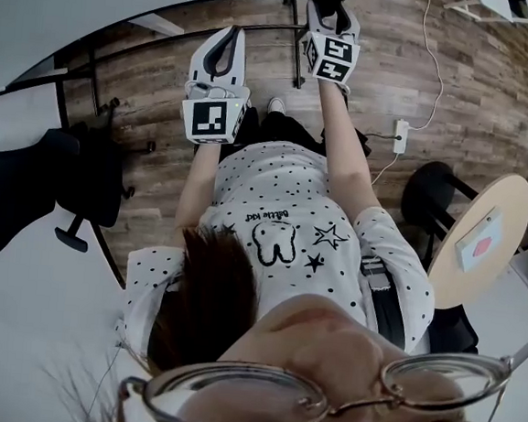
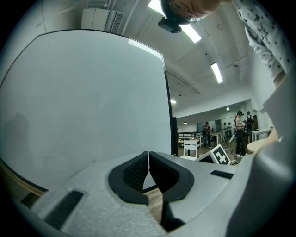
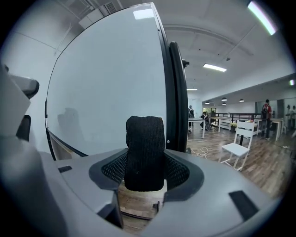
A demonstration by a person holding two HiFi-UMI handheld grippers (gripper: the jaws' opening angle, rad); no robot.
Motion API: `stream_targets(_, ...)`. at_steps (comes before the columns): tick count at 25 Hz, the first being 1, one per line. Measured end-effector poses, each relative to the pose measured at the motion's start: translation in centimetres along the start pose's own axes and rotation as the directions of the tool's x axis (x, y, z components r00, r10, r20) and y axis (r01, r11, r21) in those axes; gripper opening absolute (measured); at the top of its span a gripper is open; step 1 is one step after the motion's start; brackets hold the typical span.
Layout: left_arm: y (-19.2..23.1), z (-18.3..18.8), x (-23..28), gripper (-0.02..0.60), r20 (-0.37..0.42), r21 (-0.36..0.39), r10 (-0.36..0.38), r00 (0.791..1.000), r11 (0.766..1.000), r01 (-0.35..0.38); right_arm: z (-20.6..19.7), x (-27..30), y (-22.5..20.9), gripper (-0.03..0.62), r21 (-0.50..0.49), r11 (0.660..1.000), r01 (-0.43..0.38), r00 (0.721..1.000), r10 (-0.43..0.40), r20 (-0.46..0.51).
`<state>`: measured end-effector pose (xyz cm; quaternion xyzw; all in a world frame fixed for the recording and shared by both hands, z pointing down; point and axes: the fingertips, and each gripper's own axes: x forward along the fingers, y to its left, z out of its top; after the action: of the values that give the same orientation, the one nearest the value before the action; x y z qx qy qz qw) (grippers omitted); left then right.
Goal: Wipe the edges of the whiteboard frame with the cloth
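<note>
Right now the right hand-held gripper (image 3: 145, 173) pinches a black cloth (image 3: 144, 139), which stands upright in front of the whiteboard (image 3: 106, 83), near its dark side frame (image 3: 178, 92). The left hand-held gripper (image 2: 148, 162) is pressed together with nothing in it.

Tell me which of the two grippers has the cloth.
The right gripper: its jaws clamp the black cloth, which sticks up between them. The left gripper has its jaws shut on nothing.
</note>
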<state>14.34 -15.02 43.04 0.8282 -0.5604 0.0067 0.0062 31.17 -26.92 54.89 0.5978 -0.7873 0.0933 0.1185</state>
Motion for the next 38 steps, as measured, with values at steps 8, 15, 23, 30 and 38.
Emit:
stream_targets(8,0.5,0.8,0.9,0.02,-0.001,0.039,-0.064,0.998,0.997,0.064,-0.1,1.5,-1.2,0.227,0.023,0.998,0.066,0.998,-0.066,0.004)
stream_targets(15,-0.1,0.6,0.7,0.02,-0.004,0.031,-0.03,1.0,0.999,0.03,-0.2,1.3,-1.9,0.227,0.021,0.999,0.033,0.999,-0.034,0.025)
stream_targets(23,-0.4,1.4,0.8,0.02,0.007,0.046,-0.002,1.0,0.999,0.002,-0.5,2.3,-1.3,0.229,0.024,0.998,-0.05,0.998,0.049,0.03)
stream_targets(30,0.3,1.2,0.5,0.02,0.005,0.057,0.043,0.999,0.997,-0.043,-0.4,3.0,-0.4,0.229,0.016,0.997,-0.081,0.996,0.081,0.025)
stream_targets(38,1.4,1.1,0.1,0.02,0.016,0.047,0.084,0.996,0.995,-0.084,-0.4,3.2,0.7,0.227,0.021,0.994,-0.106,0.994,0.105,0.029)
